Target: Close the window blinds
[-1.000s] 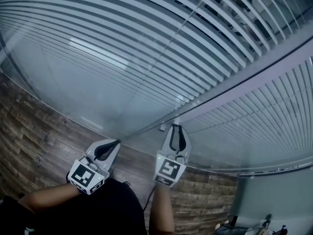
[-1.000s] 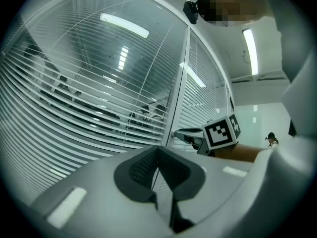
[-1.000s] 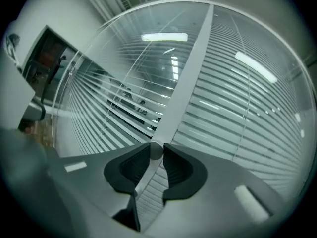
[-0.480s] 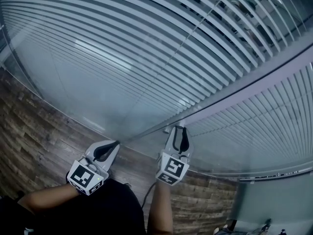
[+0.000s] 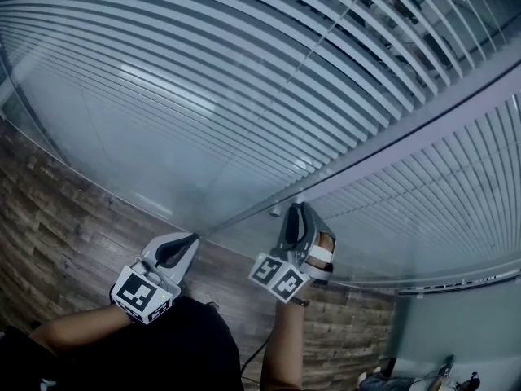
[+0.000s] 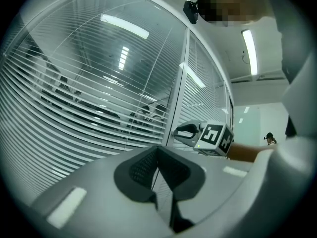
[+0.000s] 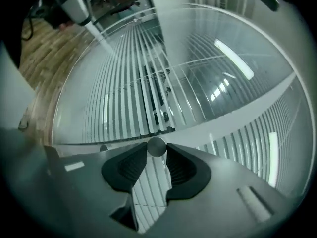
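Observation:
White slatted blinds hang behind glass panes, their slats partly tilted with dark gaps at the upper right. A small round knob sticks out of the pale frame bar. My right gripper points at that bar, and its jaws have just been opening. The knob sits between the fingertips, closely flanked with slim gaps at both sides. My left gripper hangs lower left, shut and empty, its pads meeting at the tips. The right gripper also shows in the left gripper view.
The wood-pattern floor runs along the foot of the glass. A second small stud sits on the frame left of the knob. Through the slats I see a room with chairs. A grey wall stands at the lower right.
My right gripper has rolled about its own axis on the spot; its marker cube now faces left and the hand shows on its right side. The left gripper has stayed put.

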The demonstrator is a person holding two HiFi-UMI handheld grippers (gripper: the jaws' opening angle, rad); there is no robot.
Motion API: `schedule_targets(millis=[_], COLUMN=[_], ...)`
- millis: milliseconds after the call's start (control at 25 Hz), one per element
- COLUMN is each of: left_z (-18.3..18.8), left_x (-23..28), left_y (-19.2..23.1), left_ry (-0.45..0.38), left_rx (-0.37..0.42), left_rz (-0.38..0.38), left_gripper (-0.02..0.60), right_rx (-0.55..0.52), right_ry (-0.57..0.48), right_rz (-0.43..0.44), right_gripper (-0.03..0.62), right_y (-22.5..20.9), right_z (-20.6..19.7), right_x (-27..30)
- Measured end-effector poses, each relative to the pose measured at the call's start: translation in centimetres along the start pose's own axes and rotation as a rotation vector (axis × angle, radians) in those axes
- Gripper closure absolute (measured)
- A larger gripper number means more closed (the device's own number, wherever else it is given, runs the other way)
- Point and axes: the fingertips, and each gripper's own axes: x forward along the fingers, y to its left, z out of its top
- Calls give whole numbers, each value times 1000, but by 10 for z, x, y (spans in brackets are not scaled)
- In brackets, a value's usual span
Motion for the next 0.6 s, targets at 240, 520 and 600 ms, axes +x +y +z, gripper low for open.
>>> schedule_targets(millis=[240,520,600], left_z=[0,-2,-2], left_x=[1,-6,-5], left_y=[-2,-1,0], left_ry=[-2,5,8], left_rx=[0,-11,-13], left_rz=[-5,4,8], left_gripper=[580,580,580], right_rx=[655,1339,1424], right_ry=[-102,-185,-201], right_rz=[132,142,120], right_gripper=[385,413,428], right_y=[1,-8,-13], right_z=[-4,-14,-14], right_x=[-5,-4,-1])
